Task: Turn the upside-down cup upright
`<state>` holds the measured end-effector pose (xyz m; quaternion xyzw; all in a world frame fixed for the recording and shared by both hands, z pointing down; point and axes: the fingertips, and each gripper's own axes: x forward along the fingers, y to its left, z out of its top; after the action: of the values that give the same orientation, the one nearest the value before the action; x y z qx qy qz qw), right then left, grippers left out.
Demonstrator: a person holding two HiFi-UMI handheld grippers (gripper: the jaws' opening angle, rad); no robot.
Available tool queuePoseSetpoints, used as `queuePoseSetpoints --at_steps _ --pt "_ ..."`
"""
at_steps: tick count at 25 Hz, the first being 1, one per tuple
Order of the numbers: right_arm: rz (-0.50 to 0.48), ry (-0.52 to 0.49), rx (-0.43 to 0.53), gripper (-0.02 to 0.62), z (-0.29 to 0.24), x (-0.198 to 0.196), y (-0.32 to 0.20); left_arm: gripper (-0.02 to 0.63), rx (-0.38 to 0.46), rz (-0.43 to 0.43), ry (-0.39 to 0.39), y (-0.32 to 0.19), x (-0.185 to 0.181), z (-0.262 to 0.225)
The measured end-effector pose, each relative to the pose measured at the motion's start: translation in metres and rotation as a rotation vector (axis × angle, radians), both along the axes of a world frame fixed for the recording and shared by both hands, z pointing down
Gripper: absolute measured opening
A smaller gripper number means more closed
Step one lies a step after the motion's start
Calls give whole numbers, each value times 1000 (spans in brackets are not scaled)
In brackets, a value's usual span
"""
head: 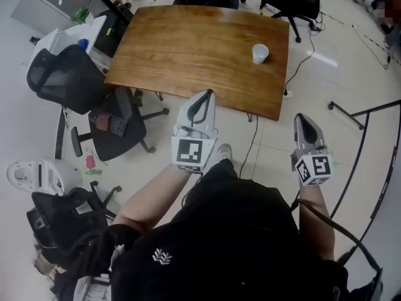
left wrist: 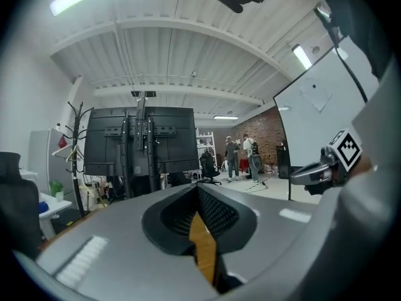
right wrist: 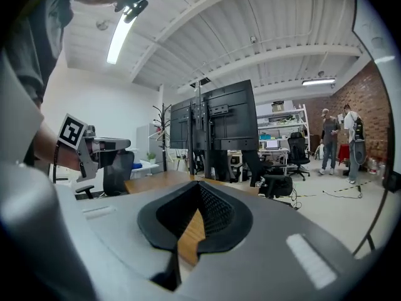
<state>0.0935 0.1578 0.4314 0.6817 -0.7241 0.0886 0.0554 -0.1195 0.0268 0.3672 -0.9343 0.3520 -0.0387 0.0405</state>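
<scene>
While both grippers sit short of the tabletop's [head: 188, 49] near edge, apparently because no reach has begun, nothing is handled.

- White cup [head: 260, 53]: near the far right corner, untouched, orientation unclear.
- Left gripper [head: 206, 95]: jaws closed, empty.
- Right gripper [head: 301, 117]: jaws closed, empty.

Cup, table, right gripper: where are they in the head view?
cup [head: 260, 53], head view, middle of its white body.
table [head: 194, 49], head view, bare wooden top.
right gripper [head: 301, 120], head view, tips of its closed jaws.

Black top [head: 241, 231] with a white emblem [head: 161, 256]; grey left gripper [head: 207, 93] and right gripper [head: 301, 116] bear square-marker cubes [head: 189, 152].
</scene>
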Motion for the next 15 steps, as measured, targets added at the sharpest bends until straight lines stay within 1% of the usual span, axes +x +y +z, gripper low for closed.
queuePoseSetpoints --at_steps 3,6,8,11,15 --pt "13 29 8 2 -12 2 -35 0 11 33 -14 -40 11 -7" --pt "42 50 10 2 -19 16 -54 0 13 51 6 -67 28 -13" --pt "67 49 -3 2 -18 29 -61 0 10 56 23 -76 36 -16" --pt "88 47 -27 2 -15 50 -73 0 -9 42 33 -86 46 -12" --pt "44 58 -16 2 -15 68 -104 0 -24 -21 17 -101 53 0"
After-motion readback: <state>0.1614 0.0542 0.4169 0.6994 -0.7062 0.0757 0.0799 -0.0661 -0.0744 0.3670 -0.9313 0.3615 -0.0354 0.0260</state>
